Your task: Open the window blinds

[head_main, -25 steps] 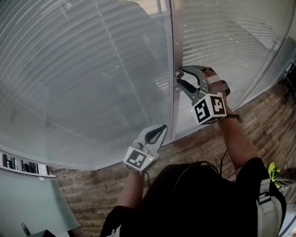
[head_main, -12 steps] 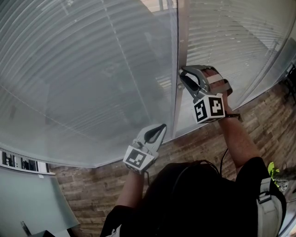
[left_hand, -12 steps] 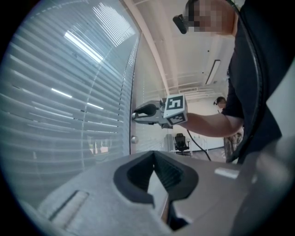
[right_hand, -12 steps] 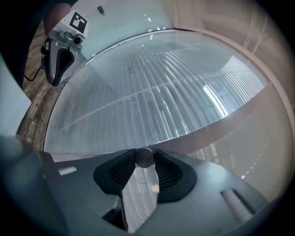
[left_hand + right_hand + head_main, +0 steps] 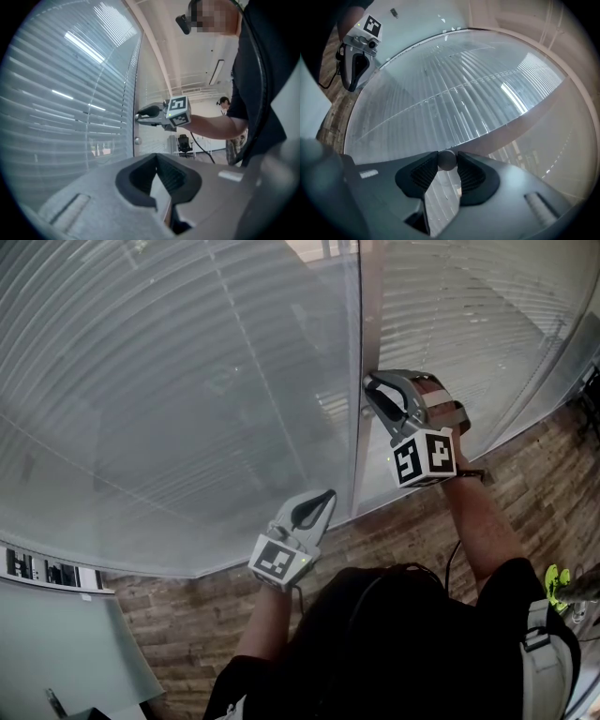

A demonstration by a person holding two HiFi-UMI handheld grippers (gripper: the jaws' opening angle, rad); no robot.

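The right gripper (image 5: 371, 396) had just been closing, and its pads pressed on a small round knob (image 5: 447, 160) at the edge of the vertical frame (image 5: 362, 324) between two glass panes. The blinds (image 5: 187, 381) lay behind the glass on both sides of that frame, slats shut. The left gripper (image 5: 327, 496) hung lower, jaws together and empty. It was near the pane's bottom edge, above the plank floor (image 5: 394, 535), with open space between it and the right one.

No text, number or brand can be read; the cube (image 5: 427, 457) on the right hand-held gripper (image 5: 367, 396) bears only black-and-white square patterns
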